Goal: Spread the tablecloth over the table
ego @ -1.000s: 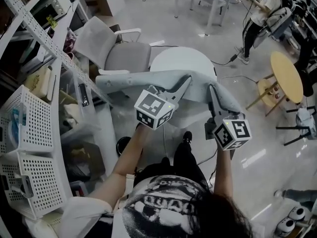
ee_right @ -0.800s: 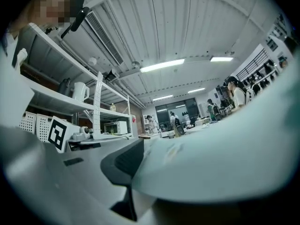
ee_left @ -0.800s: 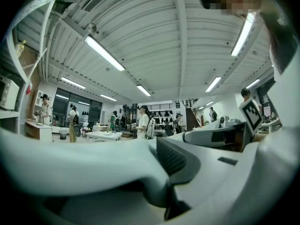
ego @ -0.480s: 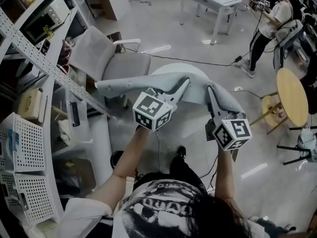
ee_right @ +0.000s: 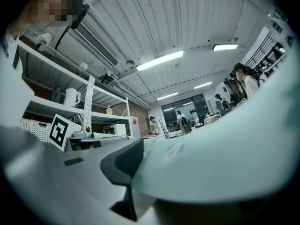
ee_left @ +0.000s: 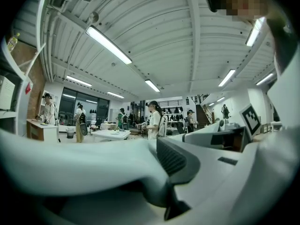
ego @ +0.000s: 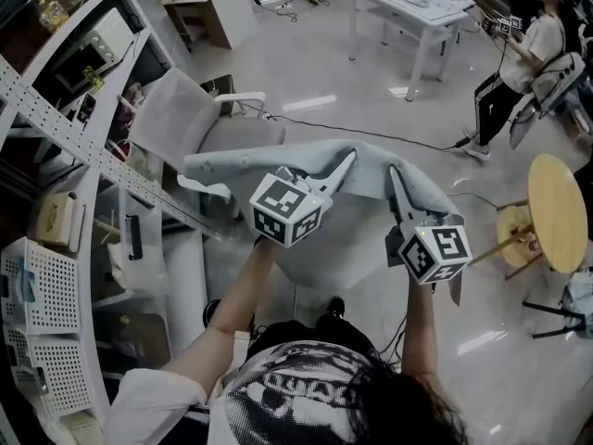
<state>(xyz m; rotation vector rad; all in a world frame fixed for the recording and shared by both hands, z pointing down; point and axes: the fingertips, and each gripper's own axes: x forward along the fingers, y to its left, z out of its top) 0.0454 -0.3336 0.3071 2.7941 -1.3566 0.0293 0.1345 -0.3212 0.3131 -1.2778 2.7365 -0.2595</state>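
Observation:
A pale grey-blue tablecloth [ego: 278, 160] hangs stretched in the air between my two grippers. My left gripper [ego: 345, 163] is shut on its near edge left of the middle, and the cloth [ee_left: 70, 163] fills the space beside its dark pad [ee_left: 180, 161]. My right gripper [ego: 397, 176] is shut on the same edge further right, where the cloth [ee_right: 225, 149] lies against its pad [ee_right: 124, 161]. Part of a round white table [ego: 347, 239] shows under the cloth between my arms. The rest of the table is hidden by cloth.
A grey office chair [ego: 185, 109] stands just beyond the cloth's left end. A tall white shelf rack [ego: 56, 109] with perforated baskets [ego: 37, 286] lines the left. A round wooden table [ego: 561, 211], a white desk [ego: 408, 7] and a person [ego: 523, 63] are at the right and back.
Both grippers have carried the cloth forward across the room. The round table that showed beyond the cloth now lies under it, and the shelf baskets have slid back.

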